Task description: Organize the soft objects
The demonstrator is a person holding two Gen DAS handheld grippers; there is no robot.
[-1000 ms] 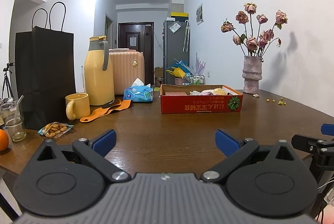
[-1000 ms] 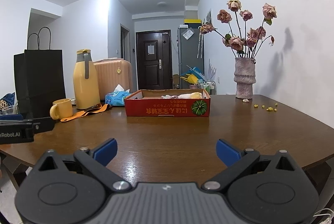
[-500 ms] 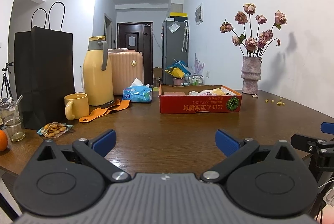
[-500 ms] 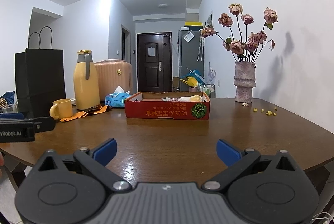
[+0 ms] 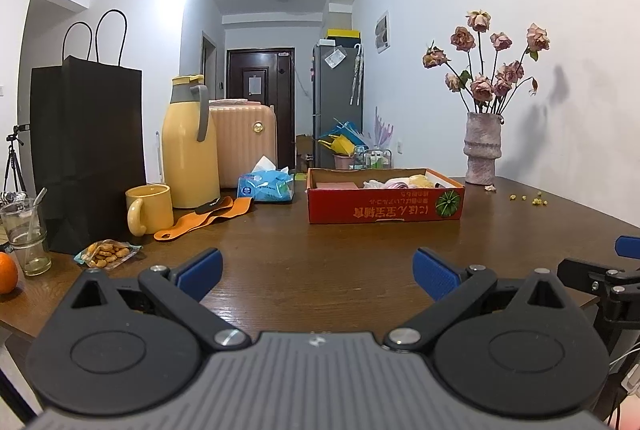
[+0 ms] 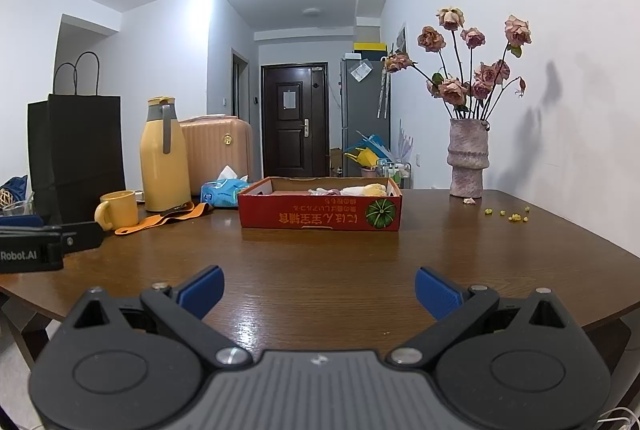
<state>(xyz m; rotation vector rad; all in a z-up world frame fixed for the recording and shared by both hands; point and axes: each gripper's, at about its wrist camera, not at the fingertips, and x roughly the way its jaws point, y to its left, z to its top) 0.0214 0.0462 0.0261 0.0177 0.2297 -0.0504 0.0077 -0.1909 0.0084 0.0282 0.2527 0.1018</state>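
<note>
While both tongs, left [image 5: 316, 268] and right [image 6: 316, 288], gape wide and empty, reach toward 12 o'clock for soft things [image 6: 352, 190] inside box [image 6: 320, 218]; pinch gently, low.

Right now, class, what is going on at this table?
A person holds two grippers over the near edge of the table. The left gripper and right gripper are both open and empty. Ahead sits a red box with soft items inside. Nothing is being handled yet.
</note>
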